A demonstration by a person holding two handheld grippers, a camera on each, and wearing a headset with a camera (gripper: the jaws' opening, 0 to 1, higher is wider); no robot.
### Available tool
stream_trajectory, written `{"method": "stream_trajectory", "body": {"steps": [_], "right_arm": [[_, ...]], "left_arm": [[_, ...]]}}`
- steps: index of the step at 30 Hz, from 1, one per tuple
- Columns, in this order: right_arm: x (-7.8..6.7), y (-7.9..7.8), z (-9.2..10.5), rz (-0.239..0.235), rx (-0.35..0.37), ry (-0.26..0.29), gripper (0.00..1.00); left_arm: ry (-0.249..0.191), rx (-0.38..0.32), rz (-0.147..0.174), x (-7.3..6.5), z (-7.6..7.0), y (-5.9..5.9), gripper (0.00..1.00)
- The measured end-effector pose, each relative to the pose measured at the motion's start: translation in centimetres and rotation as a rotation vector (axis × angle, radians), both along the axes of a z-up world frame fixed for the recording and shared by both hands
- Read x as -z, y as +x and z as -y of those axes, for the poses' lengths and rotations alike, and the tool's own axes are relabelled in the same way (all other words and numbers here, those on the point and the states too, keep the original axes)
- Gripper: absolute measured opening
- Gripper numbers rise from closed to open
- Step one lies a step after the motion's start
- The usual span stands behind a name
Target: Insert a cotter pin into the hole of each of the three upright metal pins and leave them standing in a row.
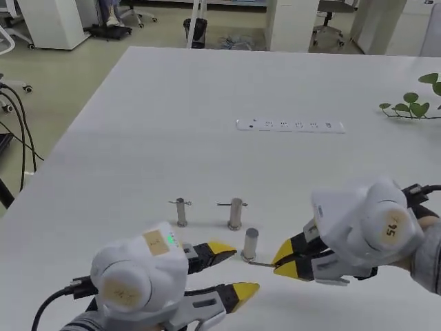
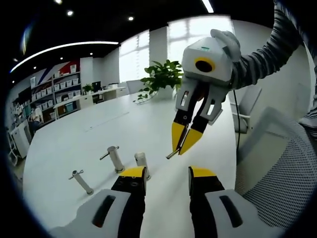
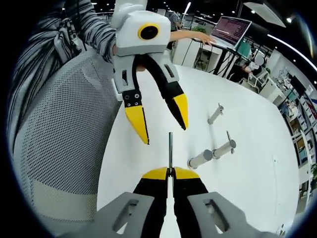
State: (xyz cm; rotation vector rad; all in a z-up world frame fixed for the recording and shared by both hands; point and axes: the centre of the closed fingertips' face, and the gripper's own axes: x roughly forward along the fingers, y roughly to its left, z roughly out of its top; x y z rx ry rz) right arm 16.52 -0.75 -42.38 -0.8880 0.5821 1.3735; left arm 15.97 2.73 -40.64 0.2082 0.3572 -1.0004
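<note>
So, right gripper (image 3: 170, 172): jaws clenched on the cotter pin (image 3: 170, 148), which sticks straight out ahead of the tips.
Cotter pin tip: in the head view it sits low, just beside the foot of the bare pin (image 1: 251, 243); not in the hole. We can't tell if it touches.
Left gripper (image 2: 168, 173): jaws released and spread wide, nothing between them.
Bare pin: upright, just ahead of one tip of the left gripper, in the gap between the two grippers' tips; nothing through its head.
Middle pin (image 1: 236, 214): upright, beyond the bare pin as seen from both sets of jaws, second cotter pin (image 1: 226, 204) crosswise through its head.
End pin (image 1: 181, 212): upright, farthest from the right jaws, ahead of the left gripper, third cotter pin (image 1: 186, 203) crosswise near its top.
Row: middle pin and end pin stand side by side; the bare pin stands nearer to the jaws than those two.
Grippers: tips point toward each other across the bare pin, apart, not touching.
Table (image 1: 207, 103): white, flat; all three pins stand on it.
Power strip (image 1: 289, 125): lies well beyond the pins, far ahead of the jaws.
Plant (image 1: 413, 105): leaves at the far right edge, well away from both grippers.
</note>
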Motion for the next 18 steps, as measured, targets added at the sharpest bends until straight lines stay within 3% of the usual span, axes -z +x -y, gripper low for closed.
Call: {"method": "stream_trajectory", "body": {"steps": [5, 18], "right_arm": [[0.7, 1.1, 1.0, 0.011, 0.041, -0.04, 0.0], [1.7, 3.7, 2.5, 0.043, 0.116, -0.091, 0.0]], "left_arm": [[0.023, -0.052, 0.019, 0.4, -0.4, 1.0, 0.36], [-0.01, -0.216, -0.007, 1.2, 0.0, 4.6, 0.35]]}}
